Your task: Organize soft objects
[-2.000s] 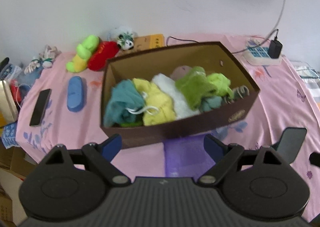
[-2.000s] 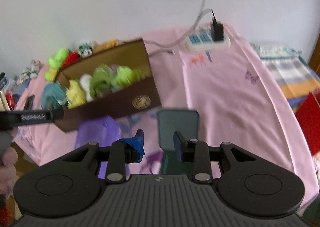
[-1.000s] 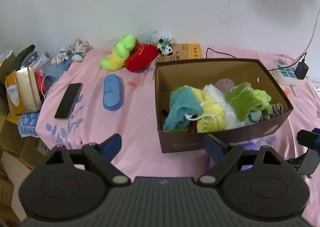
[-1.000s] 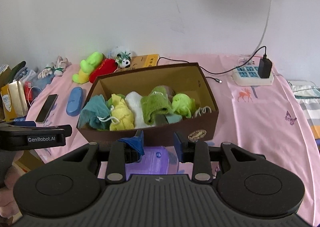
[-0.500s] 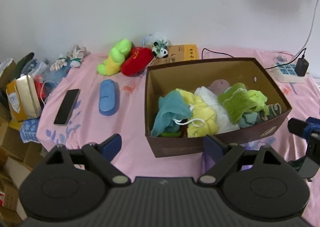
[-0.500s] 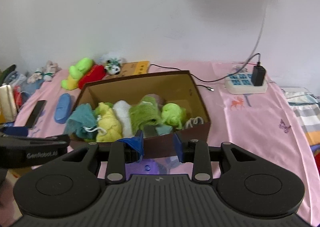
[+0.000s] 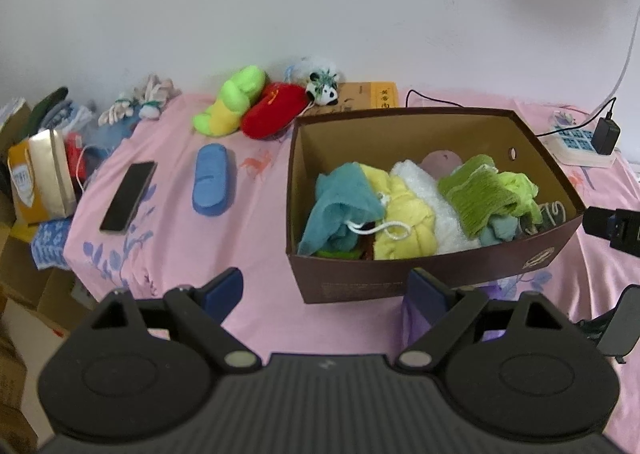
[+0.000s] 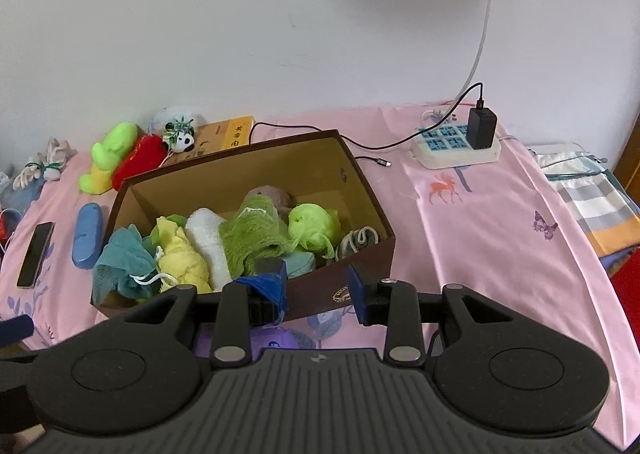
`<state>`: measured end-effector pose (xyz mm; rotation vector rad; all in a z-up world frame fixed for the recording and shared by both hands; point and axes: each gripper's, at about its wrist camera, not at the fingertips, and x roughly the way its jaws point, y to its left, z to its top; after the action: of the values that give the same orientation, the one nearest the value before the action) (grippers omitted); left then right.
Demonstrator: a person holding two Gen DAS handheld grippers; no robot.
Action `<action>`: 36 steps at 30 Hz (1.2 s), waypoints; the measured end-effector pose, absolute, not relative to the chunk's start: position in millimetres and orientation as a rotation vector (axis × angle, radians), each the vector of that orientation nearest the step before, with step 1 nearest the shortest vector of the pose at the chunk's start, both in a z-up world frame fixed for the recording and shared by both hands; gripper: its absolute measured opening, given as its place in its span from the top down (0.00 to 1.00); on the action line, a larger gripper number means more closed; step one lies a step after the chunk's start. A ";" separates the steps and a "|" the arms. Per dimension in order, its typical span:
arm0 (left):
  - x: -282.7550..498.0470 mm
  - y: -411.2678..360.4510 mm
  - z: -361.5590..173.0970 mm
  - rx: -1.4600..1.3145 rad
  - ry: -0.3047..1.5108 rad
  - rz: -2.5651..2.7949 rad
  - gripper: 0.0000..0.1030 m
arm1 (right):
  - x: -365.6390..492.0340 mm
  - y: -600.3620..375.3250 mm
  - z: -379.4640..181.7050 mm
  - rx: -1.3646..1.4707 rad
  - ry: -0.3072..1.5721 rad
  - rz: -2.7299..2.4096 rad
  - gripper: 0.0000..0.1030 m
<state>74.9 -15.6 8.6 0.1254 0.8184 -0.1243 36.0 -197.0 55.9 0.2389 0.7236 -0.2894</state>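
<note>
Inside brown box (image 7: 436,282), bunched teal, yellow, white, green cloths (image 7: 476,193); both grippers' jaws apart, empty.

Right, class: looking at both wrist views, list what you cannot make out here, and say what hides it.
- Floor of the brown box: both views, covered by cloths.
- Pinkish item at the box's back: mostly buried under the green cloth.
- Purple object: right wrist view, hidden behind the right gripper.
- Print on the yellow box: too small to read.
- Left gripper: open, holding nothing.
</note>
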 end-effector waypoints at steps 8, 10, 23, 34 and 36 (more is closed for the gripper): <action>88.8 -24.2 15.6 0.073 0.829 -0.106 0.13 | 45.1 -207.0 57.9 0.204 0.729 -0.238 0.84; 88.6 -28.9 16.8 0.067 0.835 -0.105 0.13 | 46.0 -211.3 57.5 0.203 0.739 -0.206 0.84; 71.2 -56.7 15.8 0.051 0.856 -0.008 0.13 | 36.1 -237.6 51.5 0.199 0.717 -0.015 0.84; 67.6 -51.4 10.0 0.083 0.876 -0.017 0.13 | 31.8 -228.7 46.0 0.196 0.687 -0.025 0.84; 70.4 -53.2 13.7 0.097 0.875 -0.039 0.13 | 30.3 -228.1 47.9 0.210 0.698 -0.039 0.84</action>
<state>70.4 -53.2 13.7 0.0970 0.8752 -0.0394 30.3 -228.1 47.9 0.2096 0.6979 -0.0392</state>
